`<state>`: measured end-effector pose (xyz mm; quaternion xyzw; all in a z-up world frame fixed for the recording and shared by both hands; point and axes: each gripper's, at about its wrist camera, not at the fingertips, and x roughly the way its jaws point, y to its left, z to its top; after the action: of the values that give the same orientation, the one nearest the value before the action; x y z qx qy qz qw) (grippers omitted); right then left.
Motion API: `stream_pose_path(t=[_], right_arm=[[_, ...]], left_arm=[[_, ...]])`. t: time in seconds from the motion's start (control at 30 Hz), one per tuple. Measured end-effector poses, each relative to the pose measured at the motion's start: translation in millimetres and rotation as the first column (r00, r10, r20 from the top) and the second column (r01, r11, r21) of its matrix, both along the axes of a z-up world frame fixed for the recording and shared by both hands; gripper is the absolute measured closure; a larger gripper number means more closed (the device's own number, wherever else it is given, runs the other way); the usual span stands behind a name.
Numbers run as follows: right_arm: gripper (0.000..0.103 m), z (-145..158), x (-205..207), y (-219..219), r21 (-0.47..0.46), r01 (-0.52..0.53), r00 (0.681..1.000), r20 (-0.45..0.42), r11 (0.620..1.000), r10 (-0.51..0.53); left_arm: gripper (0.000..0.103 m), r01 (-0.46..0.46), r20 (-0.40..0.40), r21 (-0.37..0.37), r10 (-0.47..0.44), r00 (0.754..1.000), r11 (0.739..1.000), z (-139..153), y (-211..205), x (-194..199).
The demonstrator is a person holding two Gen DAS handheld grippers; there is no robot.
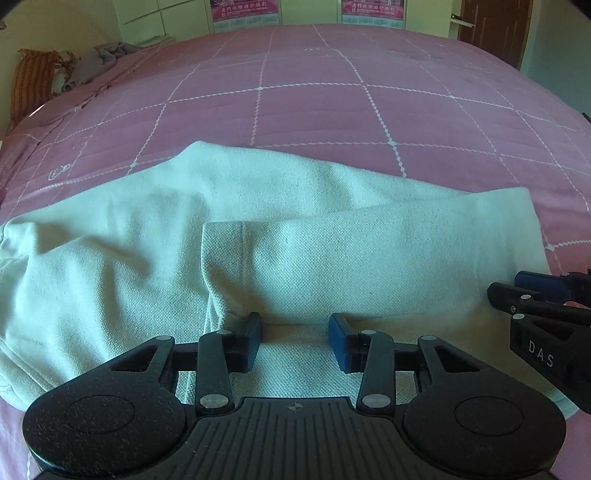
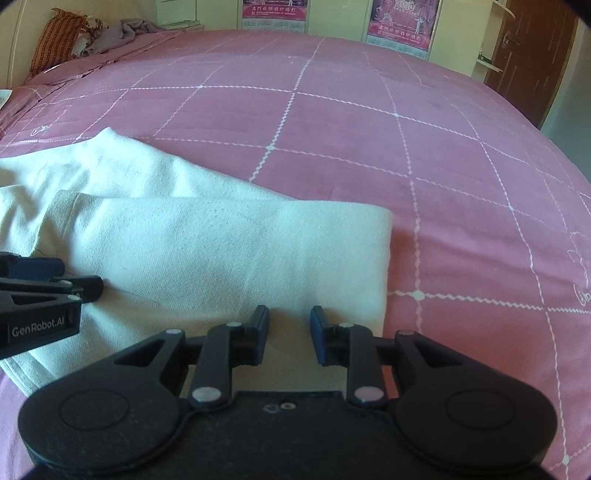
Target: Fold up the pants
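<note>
White pants (image 1: 229, 236) lie partly folded on the pink bed, with one leg laid back across the rest; they also show in the right wrist view (image 2: 221, 243). My left gripper (image 1: 295, 332) is open, its blue pads just above the near edge of the pants, holding nothing. My right gripper (image 2: 289, 326) is open over the near right corner of the folded pants, holding nothing. The right gripper also shows at the right edge of the left wrist view (image 1: 524, 291), and the left gripper at the left edge of the right wrist view (image 2: 55, 280).
The pink quilted bedspread (image 1: 332, 92) with white grid lines stretches far ahead and to the right (image 2: 443, 166). A striped orange pillow (image 2: 55, 37) and a grey garment (image 2: 125, 31) lie at the far left corner. A brown door (image 2: 532, 55) stands at far right.
</note>
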<state>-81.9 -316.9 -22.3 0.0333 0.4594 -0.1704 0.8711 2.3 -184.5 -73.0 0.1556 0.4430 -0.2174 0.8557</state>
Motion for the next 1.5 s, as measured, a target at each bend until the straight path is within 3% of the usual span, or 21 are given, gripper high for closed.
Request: stream_pose_path(t=[0.23,0.57,0.73,0.83,0.9,0.97,1.13,1.27,1.33,1.37,1.43,1.5], right_arm=[[0.077,5,-9,7,0.0,-0.004,1.0,-0.009,1.0,0.004],[0.077,9,-61,39,0.015,-0.036,0.999,0.031,0.999,0.036],[0.077,15,-70,48,0.004,-0.045,0.999,0.026,0.999,0.044],[0.077,24,-72,49,0.01,-0.031,0.999,0.035,0.999,0.031],[0.075,33,-78,47,0.061,0.012,0.996,0.091,0.998,-0.018],[0.074,41,-81,47,0.114,0.038,0.989,0.135,0.993,-0.053],[0.072,49,-71,66,0.111,-0.013,0.989,0.151,0.994,-0.004],[0.07,53,-51,83,0.132,-0.047,0.986,0.162,0.99,0.025],[0.07,53,-37,98,0.124,-0.074,0.984,0.167,0.989,0.053],[0.069,53,-31,105,0.111,-0.085,0.983,0.169,0.99,0.066],[0.067,48,-19,117,0.101,-0.101,0.983,0.163,0.99,0.083],[0.064,38,-9,125,0.099,-0.106,0.986,0.137,0.99,0.091]], left_arm=[[0.062,0.017,0.004,0.004,-0.017,1.0,1.0,1,9,-13],[0.062,0.026,0.007,-0.04,-0.026,1.0,0.999,3,42,-52],[0.061,-0.032,-0.082,-0.103,0.023,0.996,0.994,13,58,-43],[0.06,-0.076,-0.085,-0.125,0.065,0.994,0.989,19,74,-45],[0.058,-0.102,-0.048,-0.118,0.097,0.994,0.988,25,86,-47],[0.048,-0.112,-0.011,-0.119,0.111,0.994,0.987,31,98,-45],[0.043,-0.176,0.075,-0.09,0.183,0.98,0.98,43,135,-22],[0.043,-0.304,0.042,-0.082,0.308,0.95,0.949,35,177,13],[0.042,-0.331,0.023,-0.043,0.332,0.943,0.943,22,190,26],[0.037,-0.326,-0.008,-0.01,0.326,0.945,0.945,11,194,32],[0.026,-0.335,-0.086,-0.028,0.332,0.939,0.942,-7,206,37],[0.02,-0.353,-0.091,-0.05,0.348,0.933,0.934,-10,213,33]])
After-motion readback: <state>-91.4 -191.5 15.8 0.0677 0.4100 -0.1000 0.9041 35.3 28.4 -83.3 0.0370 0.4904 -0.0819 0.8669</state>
